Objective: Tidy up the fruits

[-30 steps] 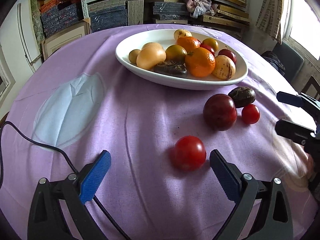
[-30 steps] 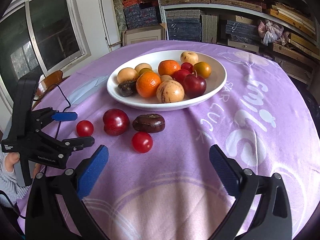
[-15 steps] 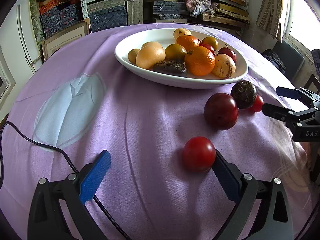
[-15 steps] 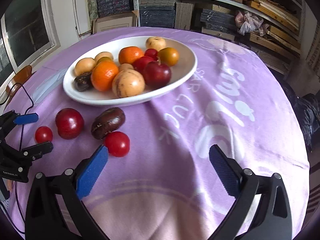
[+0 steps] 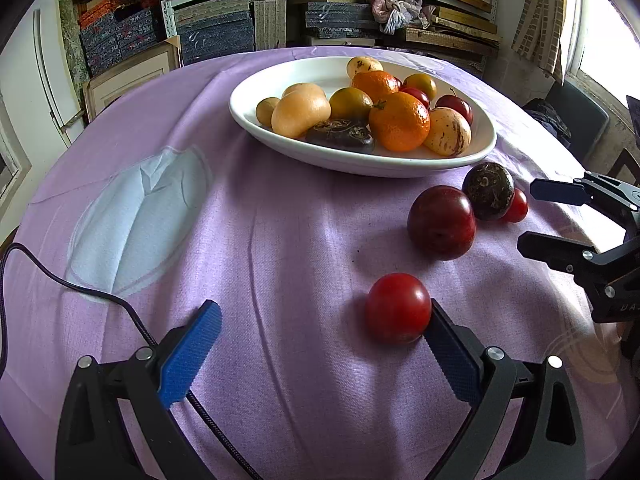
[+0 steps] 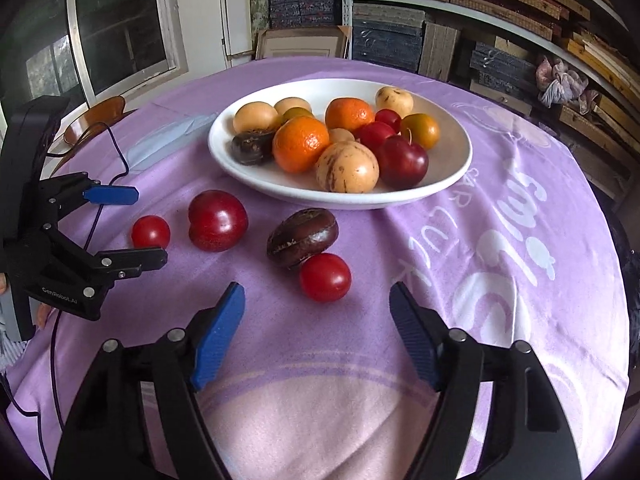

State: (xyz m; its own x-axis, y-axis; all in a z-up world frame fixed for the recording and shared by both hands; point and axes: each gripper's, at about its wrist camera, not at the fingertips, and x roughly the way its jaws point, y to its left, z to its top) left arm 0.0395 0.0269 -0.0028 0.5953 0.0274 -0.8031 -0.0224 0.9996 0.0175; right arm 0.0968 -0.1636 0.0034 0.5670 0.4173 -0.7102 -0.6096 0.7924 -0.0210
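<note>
Left gripper (image 5: 320, 354) sits low over the bench, jaws spread wide and released, and a small round red tomato (image 5: 398, 307) lies between them, right up against the inner face of the right-hand pad (image 5: 452, 360); the left-hand pad (image 5: 191, 354) stands well clear of it, so nothing is clamped. A black cable (image 5: 100, 296) snakes across the cloth just outside that left-hand pad.

Right gripper (image 6: 316, 334) now: its jaws are closing, yet they grasp nothing, with only cloth between the pads. Just ahead of them sits a second small red tomato (image 6: 325, 277), touching a dark brown oval fruit with a wrinkled skin (image 6: 303, 237) just beyond it. Further to the left of the jaws lies a big glossy dark red plum (image 6: 217, 220), and beside it the first tomato, between the other gripper's fingers.

Beyond all four loose fruits stands the wide white oval ceramic dish (image 6: 448, 184), piled with oranges, yellow-tan speckled fruits, red plums, a greenish-yellow one and a dark wrinkled one. Everything rests on the round bench under a lilac printed tablecloth (image 6: 500, 264). Far behind, shelves stacked with flat boxes and boards (image 5: 216, 28) fill the wall.
</note>
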